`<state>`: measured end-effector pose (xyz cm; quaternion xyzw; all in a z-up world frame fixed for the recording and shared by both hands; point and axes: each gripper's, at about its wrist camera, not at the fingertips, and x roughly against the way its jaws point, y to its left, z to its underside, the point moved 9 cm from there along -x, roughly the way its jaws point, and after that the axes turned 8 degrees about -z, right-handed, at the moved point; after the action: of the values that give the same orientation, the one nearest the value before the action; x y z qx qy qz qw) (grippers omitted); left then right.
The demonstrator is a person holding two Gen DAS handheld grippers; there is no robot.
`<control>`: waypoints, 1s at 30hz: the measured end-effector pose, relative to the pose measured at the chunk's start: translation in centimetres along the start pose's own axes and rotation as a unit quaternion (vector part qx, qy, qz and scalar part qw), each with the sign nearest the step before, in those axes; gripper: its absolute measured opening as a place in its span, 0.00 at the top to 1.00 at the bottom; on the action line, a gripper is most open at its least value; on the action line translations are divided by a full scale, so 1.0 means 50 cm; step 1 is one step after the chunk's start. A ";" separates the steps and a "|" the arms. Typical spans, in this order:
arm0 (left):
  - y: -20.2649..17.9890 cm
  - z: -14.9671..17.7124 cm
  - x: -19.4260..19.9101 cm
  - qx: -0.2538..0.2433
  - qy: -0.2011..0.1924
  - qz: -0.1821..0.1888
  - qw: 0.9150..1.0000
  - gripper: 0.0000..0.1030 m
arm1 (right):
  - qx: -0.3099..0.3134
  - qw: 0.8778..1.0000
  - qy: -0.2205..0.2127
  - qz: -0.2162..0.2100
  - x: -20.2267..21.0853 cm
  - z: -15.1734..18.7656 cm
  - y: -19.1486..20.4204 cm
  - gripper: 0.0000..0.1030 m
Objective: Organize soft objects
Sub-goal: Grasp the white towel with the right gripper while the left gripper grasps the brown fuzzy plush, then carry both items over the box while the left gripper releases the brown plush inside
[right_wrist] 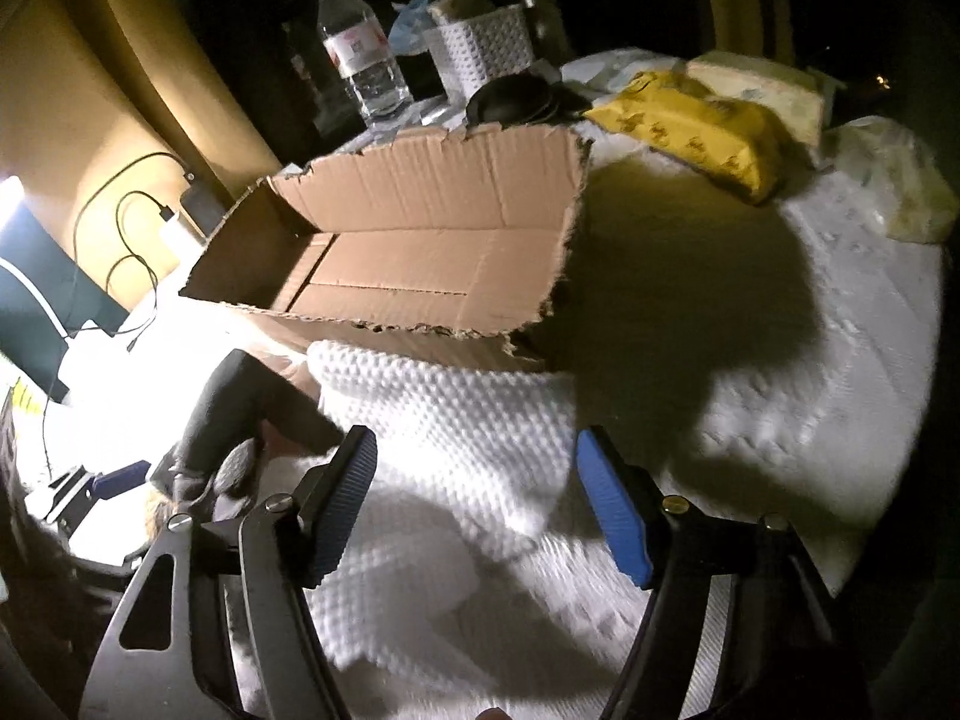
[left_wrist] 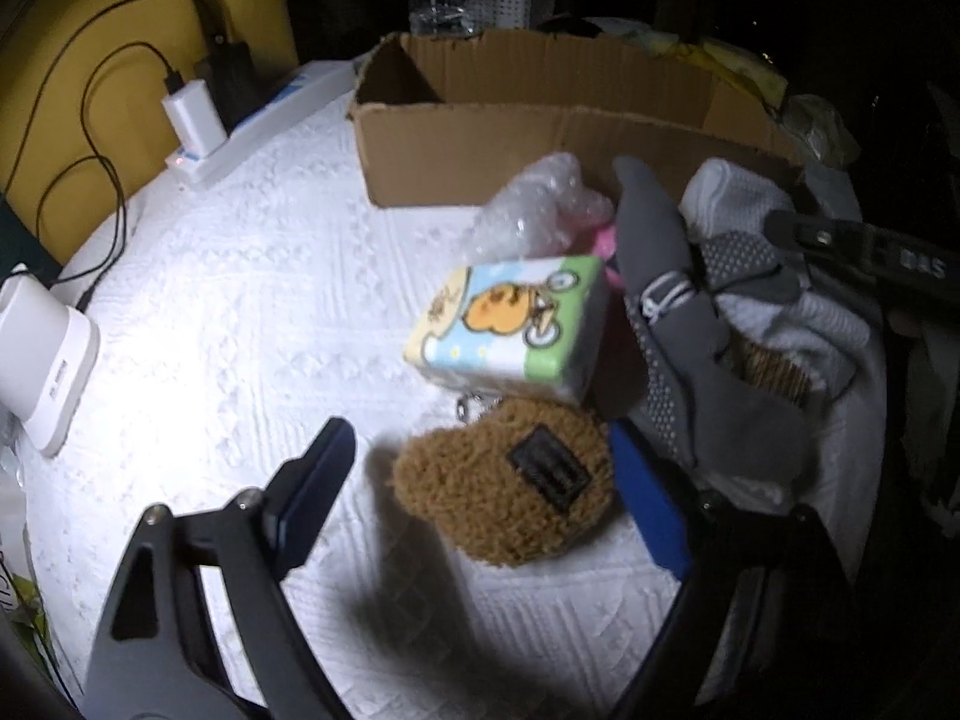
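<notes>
Left gripper (left_wrist: 480, 483): jaws spread wide, empty, hovering over the white quilted bed surface (left_wrist: 240, 312). Right gripper (right_wrist: 477, 504): jaws likewise spread, holding nothing, poised above a white knobbly knitted cloth (right_wrist: 456, 420) that lies between and ahead of them.

Open cardboard box (right_wrist: 420, 264): ahead of both sets of jaws, interior bare, torn along its near edge; the white cloth reaches up against its near wall.

Heap of grey and white dotted grip socks (left_wrist: 690, 324): just right of and ahead of the left jaws, one grey sock next to the right blue pad; whether it touches is unclear.

Cartoon-printed tissue pack (left_wrist: 510, 324): ahead of the left jaws, tilted, resting beside the socks.

Brown fuzzy pouch (left_wrist: 504, 486) with a dark patch: lying between the left jaws, nearer the right pad, untouched.

Crumpled bubble wrap (left_wrist: 528, 210): beyond the tissue pack, against the box wall.

Yellow packet (right_wrist: 696, 132): far ahead and right of the right jaws.

Water bottle (right_wrist: 360, 54): behind the box.
</notes>
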<state>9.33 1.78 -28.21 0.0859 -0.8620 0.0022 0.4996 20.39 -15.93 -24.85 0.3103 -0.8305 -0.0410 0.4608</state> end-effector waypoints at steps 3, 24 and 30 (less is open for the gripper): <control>-0.004 0.008 -0.005 -0.005 0.002 0.004 1.000 0.20 | 0.000 1.000 0.008 0.001 -0.024 0.002 0.001 0.36; -0.027 0.020 0.073 -0.004 -0.032 0.025 0.999 0.59 | -0.003 0.999 -0.034 0.021 0.039 0.010 -0.016 0.83; -0.012 0.002 0.116 0.015 -0.059 0.030 0.998 0.59 | 0.004 0.998 -0.065 0.025 0.101 -0.005 -0.013 0.83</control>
<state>6.52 0.32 -23.33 0.0675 -0.8920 0.0246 0.4463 18.95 -19.20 -21.18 0.2880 -0.8663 -0.0466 0.4056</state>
